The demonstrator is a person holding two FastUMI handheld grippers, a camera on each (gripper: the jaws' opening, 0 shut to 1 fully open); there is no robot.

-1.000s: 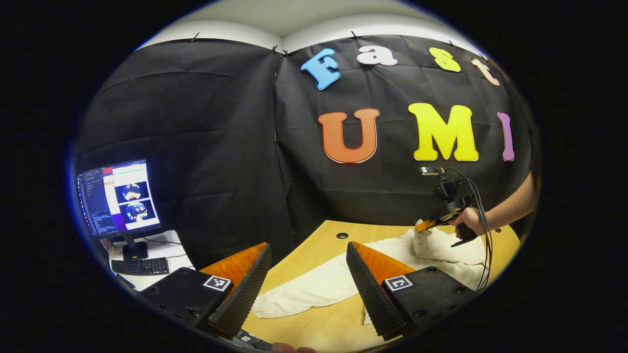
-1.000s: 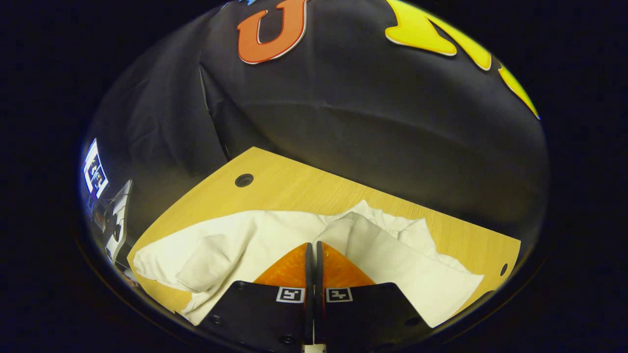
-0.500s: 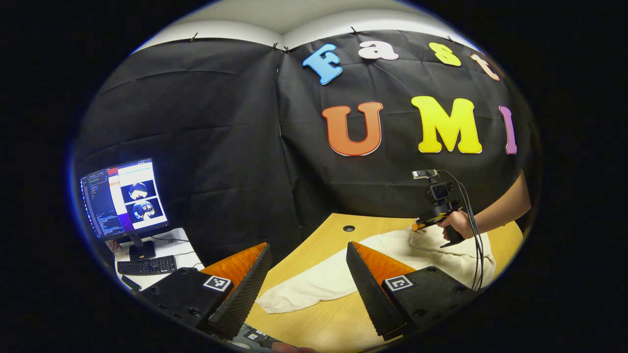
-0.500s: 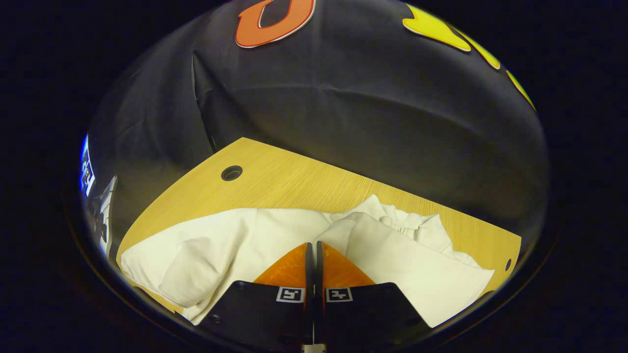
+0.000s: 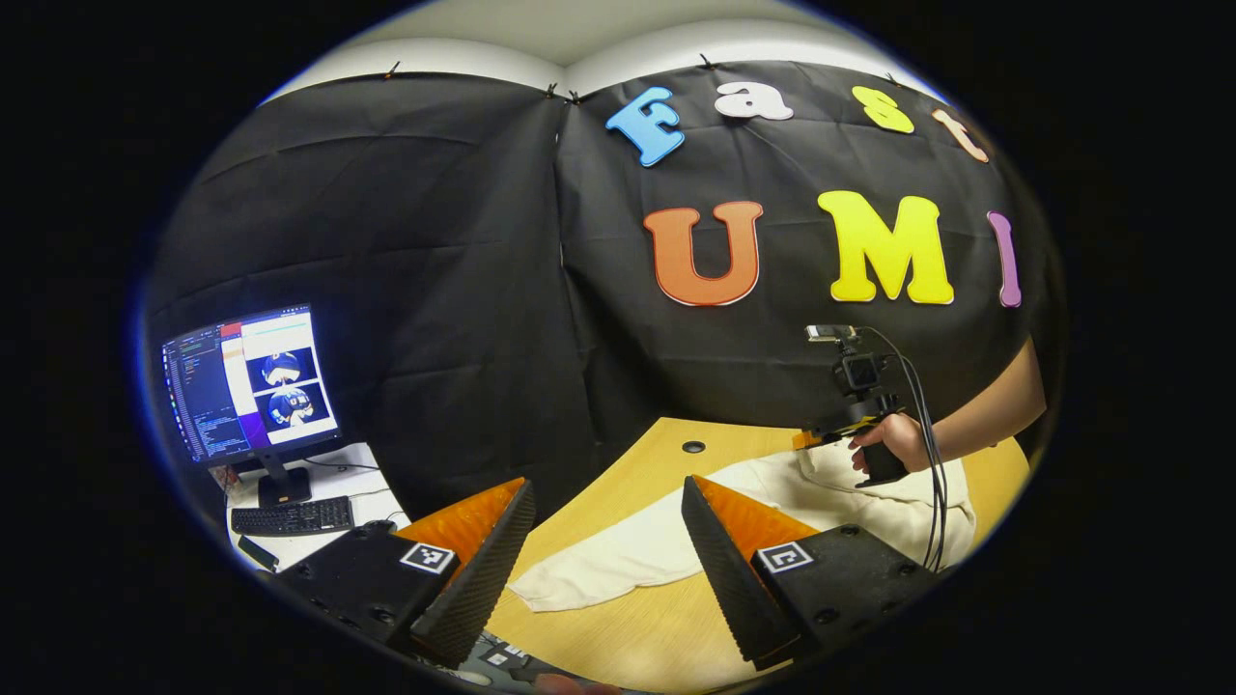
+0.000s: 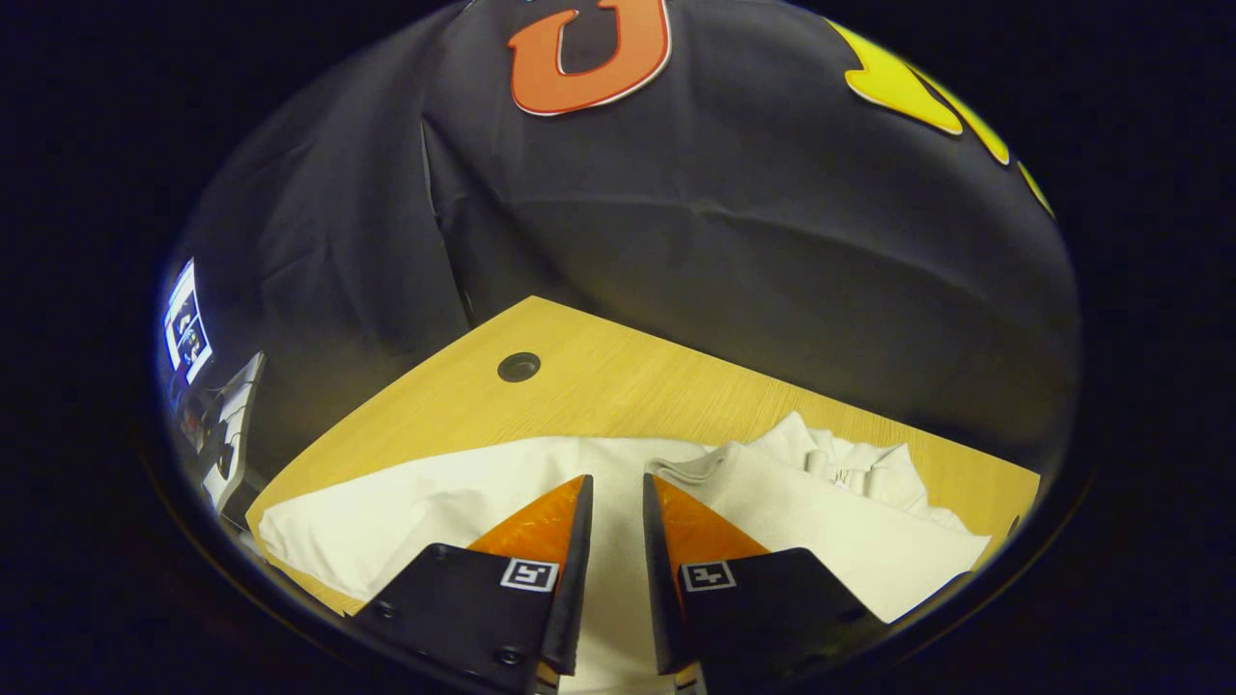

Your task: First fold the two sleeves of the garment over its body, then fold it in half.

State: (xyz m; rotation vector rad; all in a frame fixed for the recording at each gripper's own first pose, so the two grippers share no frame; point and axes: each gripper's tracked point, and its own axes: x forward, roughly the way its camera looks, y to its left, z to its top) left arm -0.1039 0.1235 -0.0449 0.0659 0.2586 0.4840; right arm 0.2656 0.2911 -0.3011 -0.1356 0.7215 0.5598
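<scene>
Right hand-held gripper [image 6: 614,487] has its jaws slightly parted, gripping nothing (sleeve [image 6: 821,526] laid over the garment [image 5: 666,541] mid-bench) — I'd lift straight off. Left hand-held gripper [image 5: 603,497] hangs wide open, empty.

The monitor [image 5: 249,383] shows text, seemingly too small to read.

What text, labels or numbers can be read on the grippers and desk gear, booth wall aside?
No words or numbers are readable.
left gripper: square black-and-white markers on its fingers, a pattern only, no text.
right gripper: marker squares of the same kind, no text.
monitor: on-screen text too small to read.
keyboard: key legends too small to read.
</scene>
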